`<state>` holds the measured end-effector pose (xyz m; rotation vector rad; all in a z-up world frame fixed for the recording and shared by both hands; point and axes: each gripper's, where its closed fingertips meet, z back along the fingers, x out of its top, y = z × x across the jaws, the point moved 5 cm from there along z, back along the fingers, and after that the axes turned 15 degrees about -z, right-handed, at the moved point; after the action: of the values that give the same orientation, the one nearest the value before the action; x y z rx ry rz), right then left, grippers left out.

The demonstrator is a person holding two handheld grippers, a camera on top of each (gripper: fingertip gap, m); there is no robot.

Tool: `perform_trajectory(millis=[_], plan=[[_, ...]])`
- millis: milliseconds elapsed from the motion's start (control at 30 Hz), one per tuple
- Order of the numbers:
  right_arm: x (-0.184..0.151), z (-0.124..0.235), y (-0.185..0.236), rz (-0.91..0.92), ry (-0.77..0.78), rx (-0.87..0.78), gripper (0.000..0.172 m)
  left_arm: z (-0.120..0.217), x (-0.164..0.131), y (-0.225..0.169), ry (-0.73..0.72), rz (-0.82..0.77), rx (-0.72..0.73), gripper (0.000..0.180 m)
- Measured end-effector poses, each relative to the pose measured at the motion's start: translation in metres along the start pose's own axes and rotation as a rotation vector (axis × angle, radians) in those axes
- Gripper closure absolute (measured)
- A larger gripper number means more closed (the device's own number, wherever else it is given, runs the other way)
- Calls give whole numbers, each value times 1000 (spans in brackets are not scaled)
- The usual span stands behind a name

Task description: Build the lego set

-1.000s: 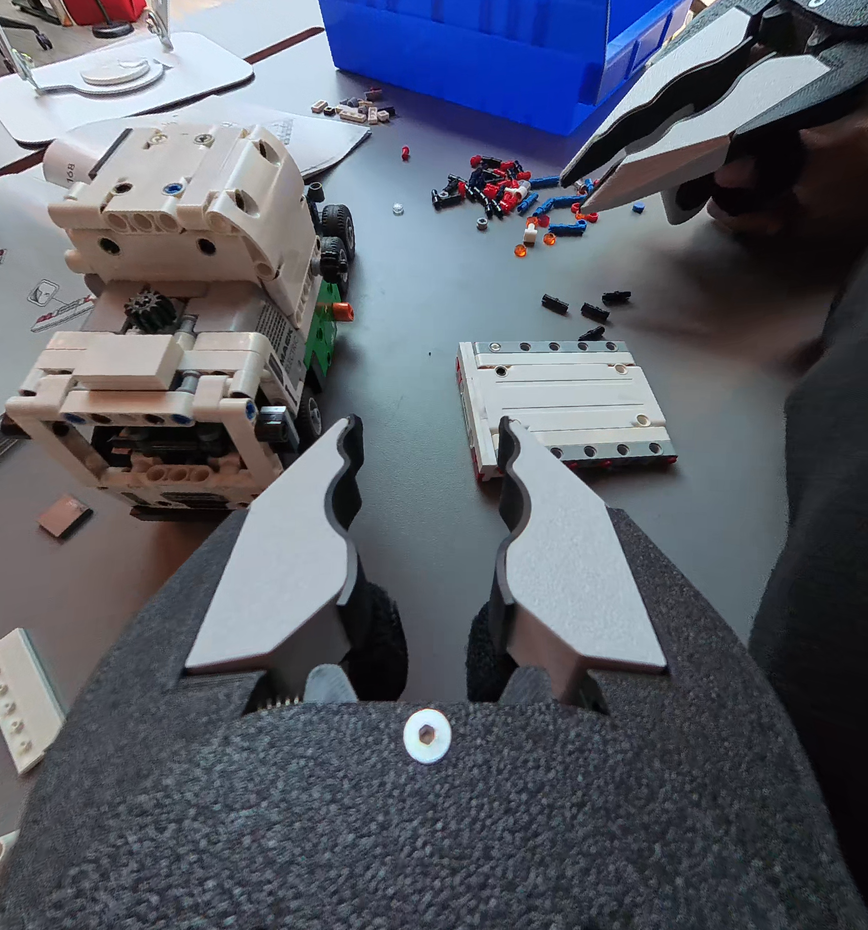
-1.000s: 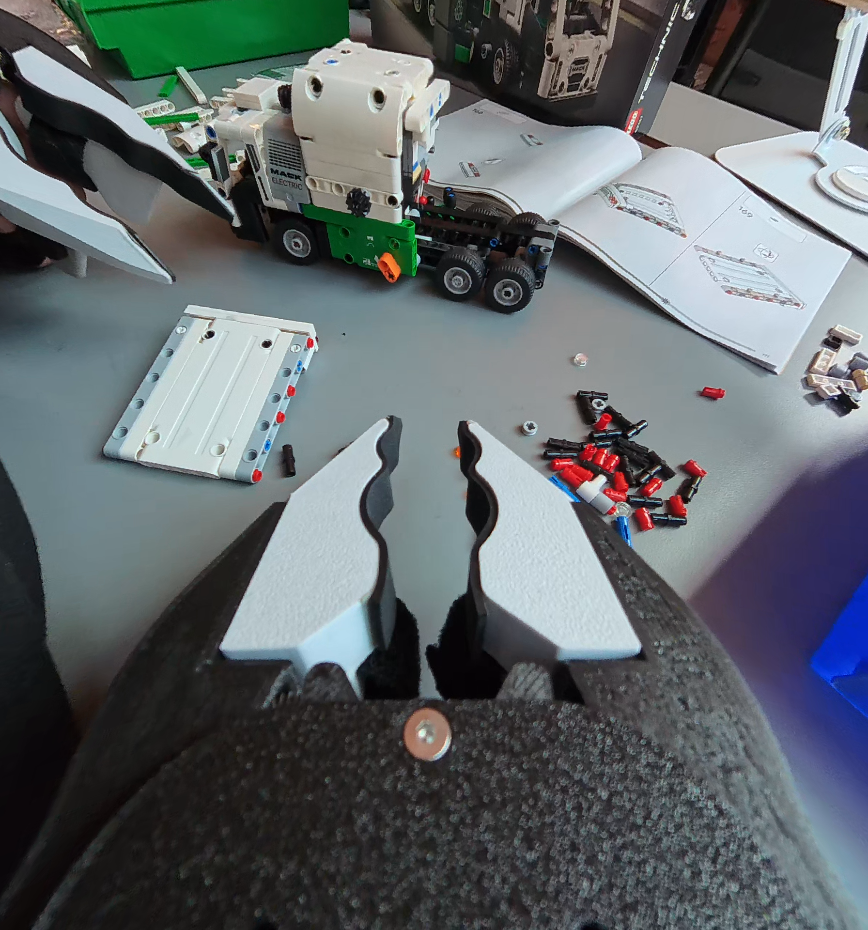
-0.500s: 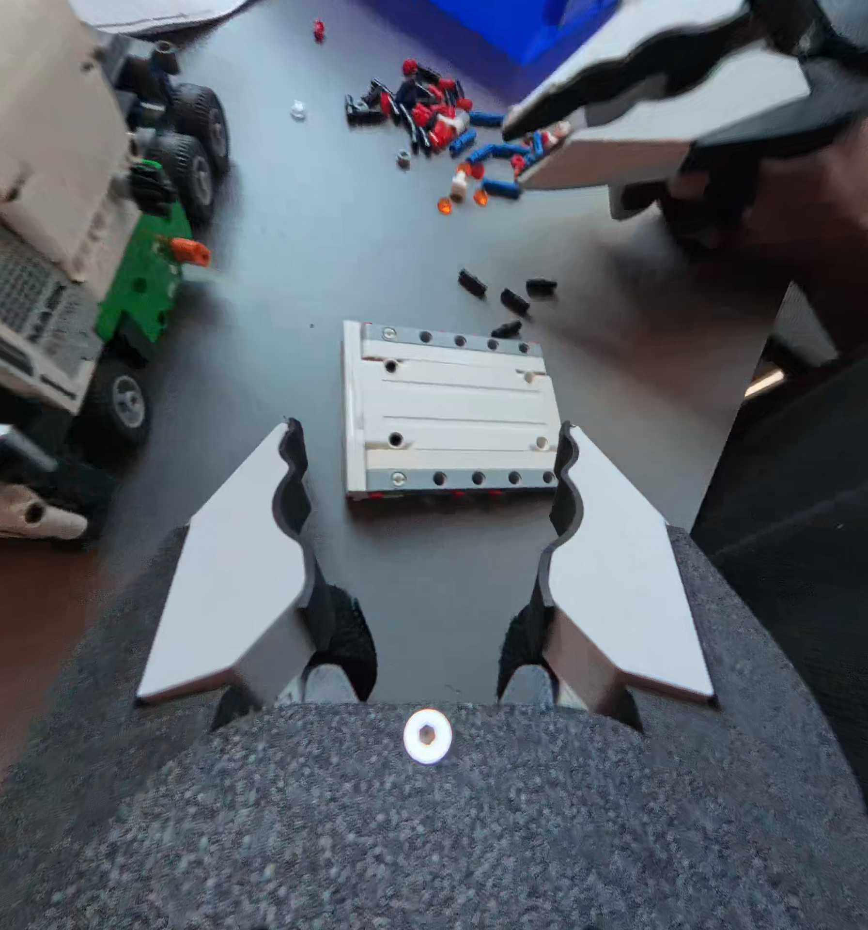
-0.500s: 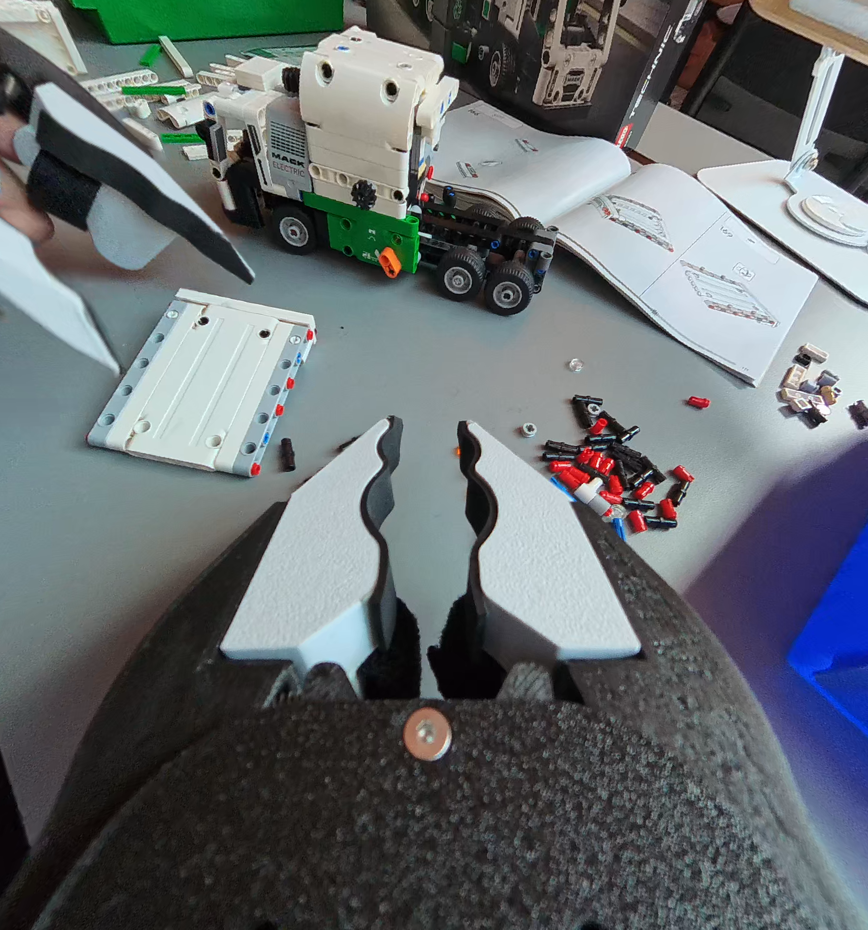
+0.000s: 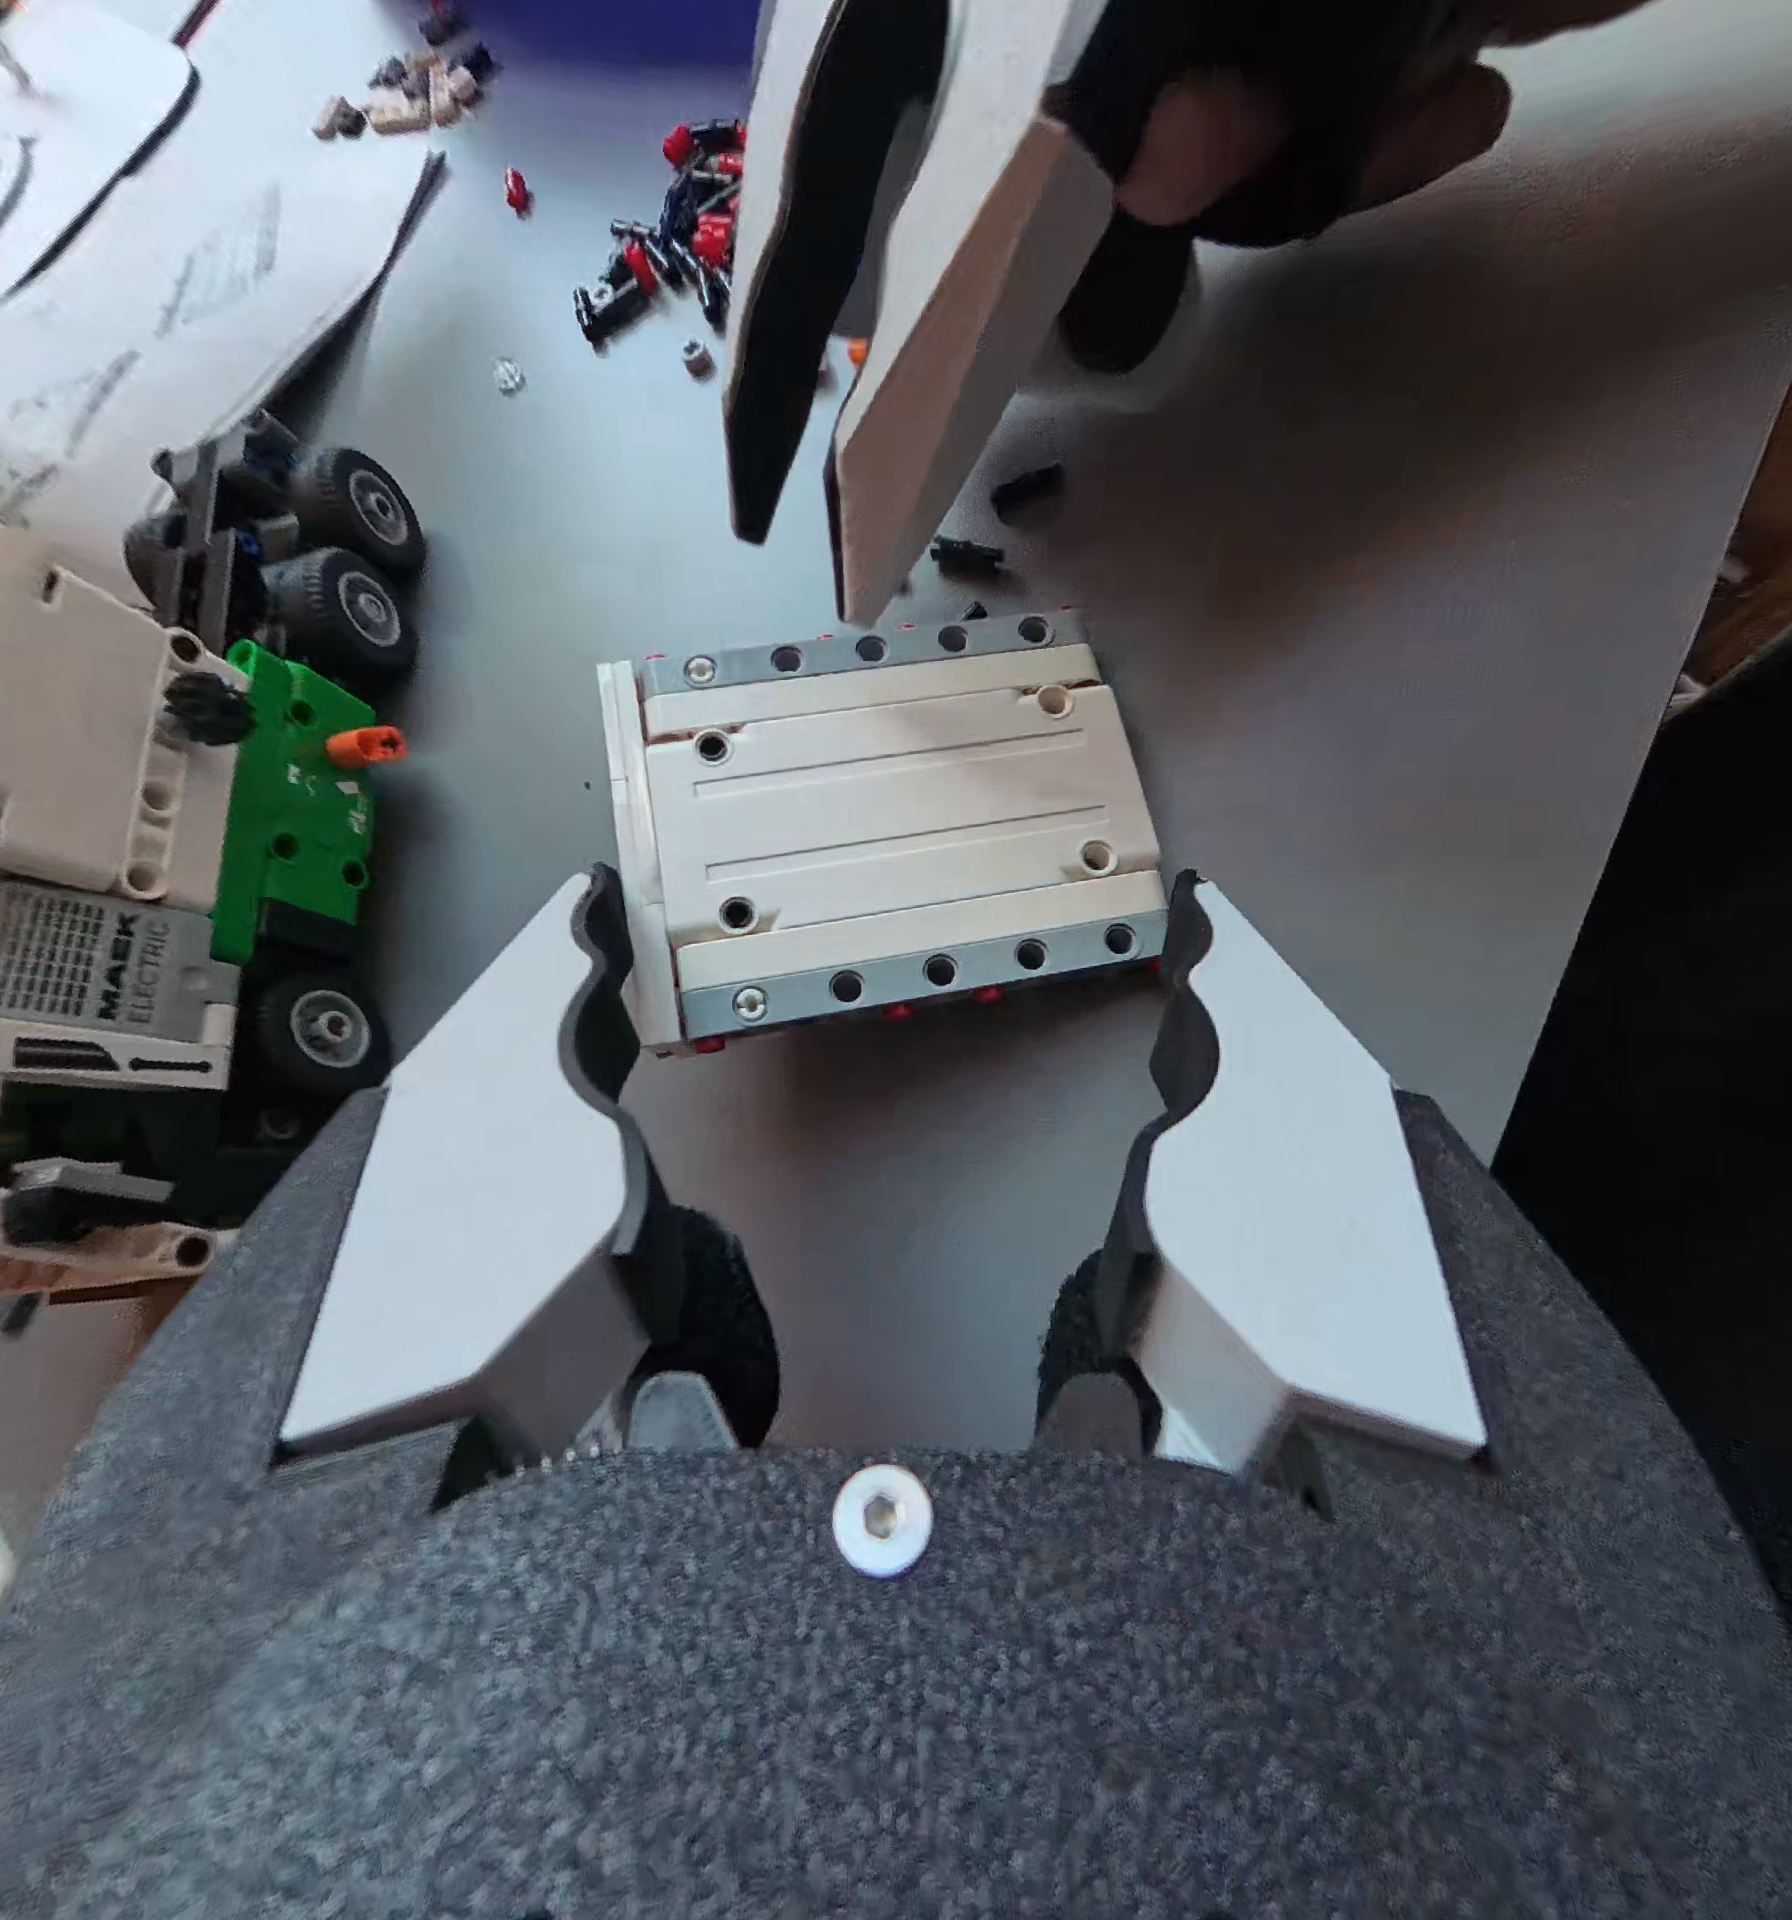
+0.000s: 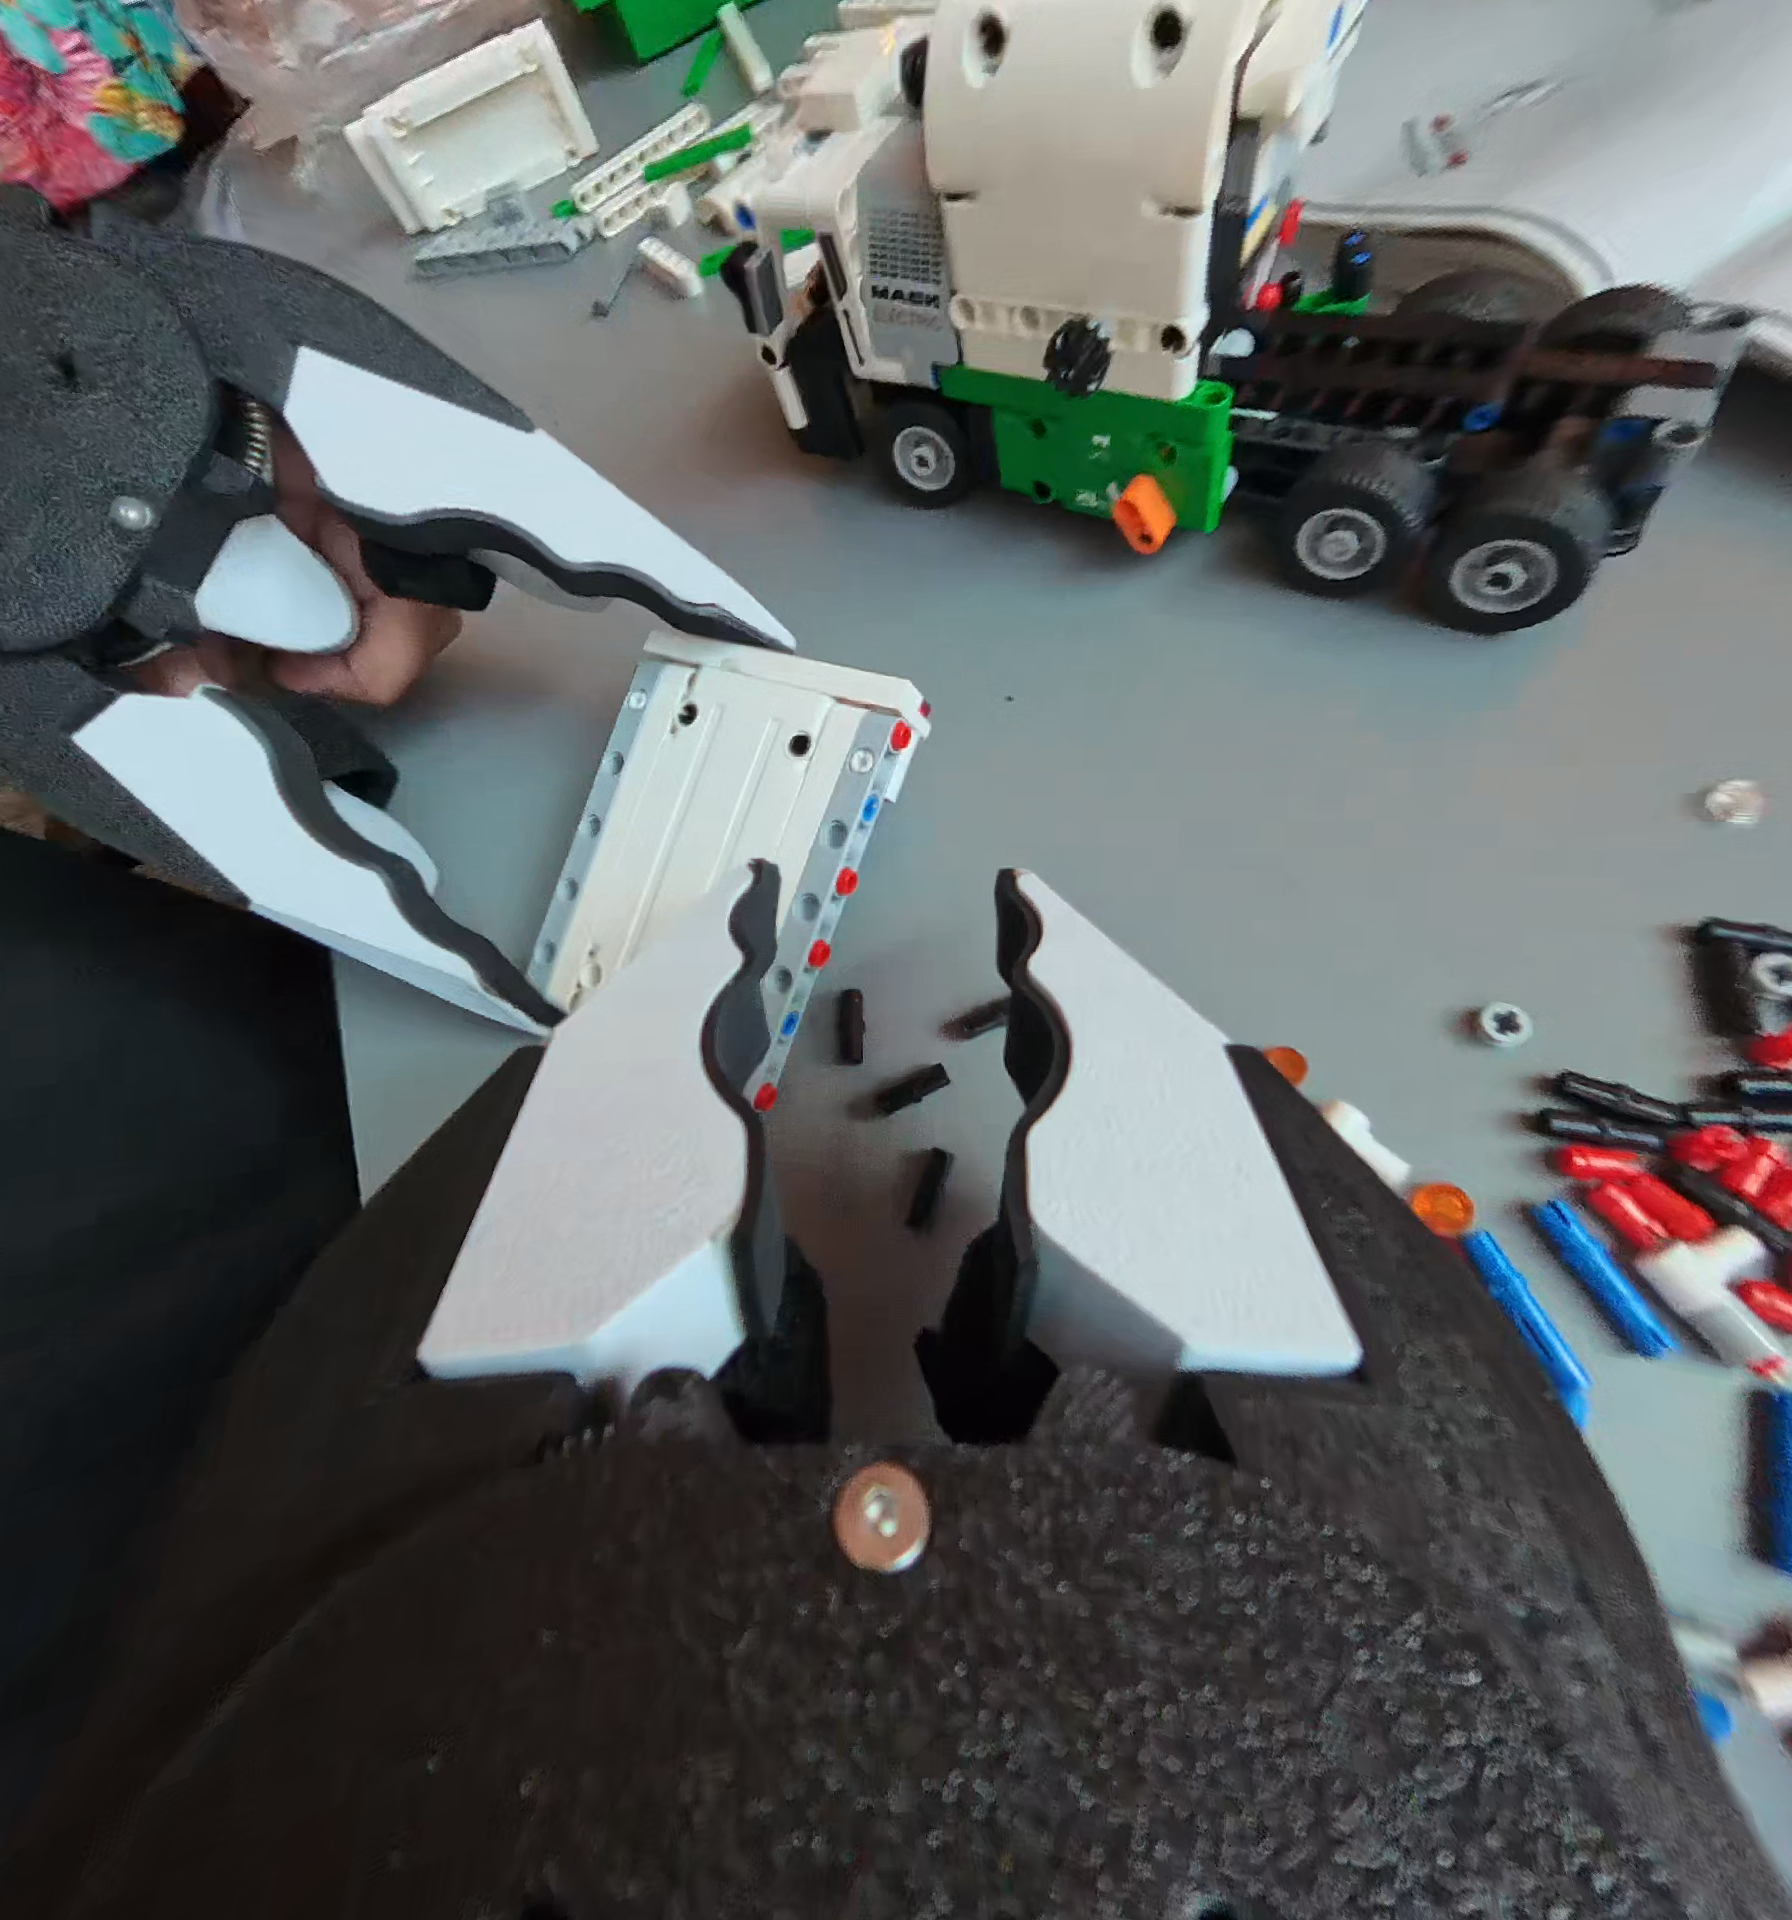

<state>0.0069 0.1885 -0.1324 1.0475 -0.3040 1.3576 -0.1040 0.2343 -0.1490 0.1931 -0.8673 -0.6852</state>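
White panel (image 5: 887, 821) between spread left tongs (image 5: 892, 914) (untouched)

My left gripper (image 5: 892, 935): body rough, grainy dark plastic, matt; fingers (image 5: 476, 1143) smooth pale grey plastic with black rubbery wavy pads; shiny metal screw (image 5: 881, 1519) at centre. My right gripper (image 6: 876, 935): same speckled matt body, same smooth fingers. White panel (image 5: 871, 821): hard smooth plastic, slight sheen, grey holed strips along edges. Table (image 6: 1235, 727): smooth matt grey. Toy truck (image 6: 1079, 312): glossy white and green plastic, dull black rubber-looking tyres. Small pins (image 6: 1702, 1174): shiny plastic, red, blue, black. Booklet (image 5: 196, 229): paper.
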Motion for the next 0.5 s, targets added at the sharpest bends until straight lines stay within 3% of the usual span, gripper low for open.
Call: perform_trajectory(millis=[200, 333, 400, 500], plan=[[-1, -18, 10, -148, 207, 331, 140, 5, 6, -4, -36, -143, 117, 80], [5, -19, 11, -239, 165, 419, 159, 7, 3, -1, -53, -110, 134, 86], [11, -12, 16, -301, 118, 506, 165, 15, 3, 4, -113, -16, 122, 89], [21, -2, 18, -347, 34, 573, 165, 36, 6, 20, -319, 295, 53, 93]])
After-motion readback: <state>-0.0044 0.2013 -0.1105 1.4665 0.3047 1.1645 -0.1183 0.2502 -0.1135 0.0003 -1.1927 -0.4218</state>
